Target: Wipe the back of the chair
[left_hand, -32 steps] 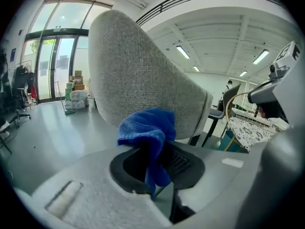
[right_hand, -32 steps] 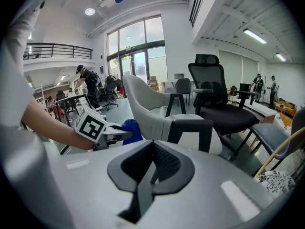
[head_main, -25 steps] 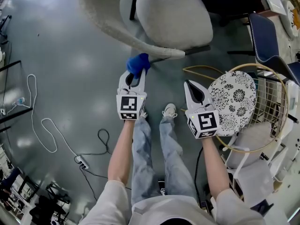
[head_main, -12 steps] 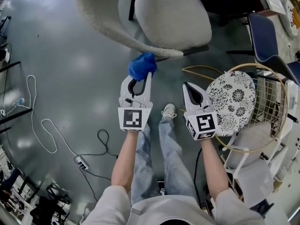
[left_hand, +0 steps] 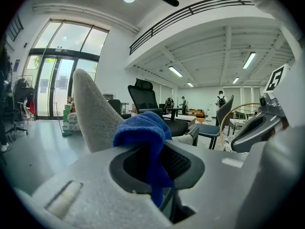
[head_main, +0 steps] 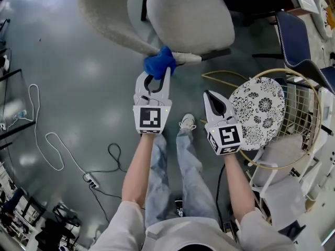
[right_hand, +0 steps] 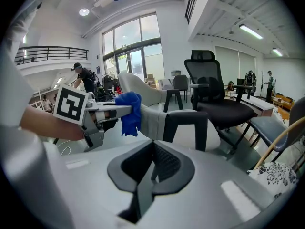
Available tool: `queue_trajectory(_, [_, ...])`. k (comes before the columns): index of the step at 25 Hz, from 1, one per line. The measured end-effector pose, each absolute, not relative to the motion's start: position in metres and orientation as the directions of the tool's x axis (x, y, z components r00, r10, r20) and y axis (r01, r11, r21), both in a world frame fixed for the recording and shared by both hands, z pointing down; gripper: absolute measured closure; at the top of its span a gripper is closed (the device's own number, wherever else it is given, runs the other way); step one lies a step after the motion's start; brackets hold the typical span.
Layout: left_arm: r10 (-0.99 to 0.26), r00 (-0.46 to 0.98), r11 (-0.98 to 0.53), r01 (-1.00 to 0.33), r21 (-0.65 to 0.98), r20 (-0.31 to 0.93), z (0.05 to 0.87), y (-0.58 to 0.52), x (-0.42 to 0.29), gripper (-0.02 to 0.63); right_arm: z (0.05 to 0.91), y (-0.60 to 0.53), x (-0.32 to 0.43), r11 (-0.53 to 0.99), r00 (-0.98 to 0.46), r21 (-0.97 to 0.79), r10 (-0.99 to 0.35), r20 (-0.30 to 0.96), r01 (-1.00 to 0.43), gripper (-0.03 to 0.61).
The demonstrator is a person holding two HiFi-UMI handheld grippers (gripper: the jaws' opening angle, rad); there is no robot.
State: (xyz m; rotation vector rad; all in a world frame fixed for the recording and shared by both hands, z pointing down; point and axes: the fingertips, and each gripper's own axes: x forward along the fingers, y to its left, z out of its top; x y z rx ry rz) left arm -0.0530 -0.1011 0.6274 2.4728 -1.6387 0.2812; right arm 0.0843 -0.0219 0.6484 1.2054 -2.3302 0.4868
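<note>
Left gripper point(head_main: 156, 80): jaws pinched on blue cloth point(head_main: 159, 63), which sits bunched against the low end of the grey chair point(head_main: 191, 17) back. Right gripper point(head_main: 210, 95): jaws closed together, nothing between them, held short of the chair.

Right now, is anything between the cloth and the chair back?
Nothing visible. The left gripper holds the cloth right at the near edge of the chair back, with no object between them.

Glossy grey floor point(head_main: 78, 77); tall windows point(left_hand: 57, 70), ceiling strip lights point(left_hand: 175, 71), black office chair point(right_hand: 214, 89), floral cushion point(head_main: 258, 111).
</note>
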Motion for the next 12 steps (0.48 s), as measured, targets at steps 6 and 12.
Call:
queue_trajectory(6, [-0.880,0.377,-0.383,-0.923,0.038,0.289,0.644,-0.098,-0.053,0.554,0.649,-0.022,0.083,0.558,-0.513,-0.101,-0.658,0.551,-0.824,0.578])
queue_trajectory(12, [-0.859,0.362,-0.361,-0.930,0.075,0.363,0.680,-0.100,-0.057,0.552,0.650,-0.025,0.086,0.561,-0.512,-0.096,-0.655,0.555,-0.822,0.578])
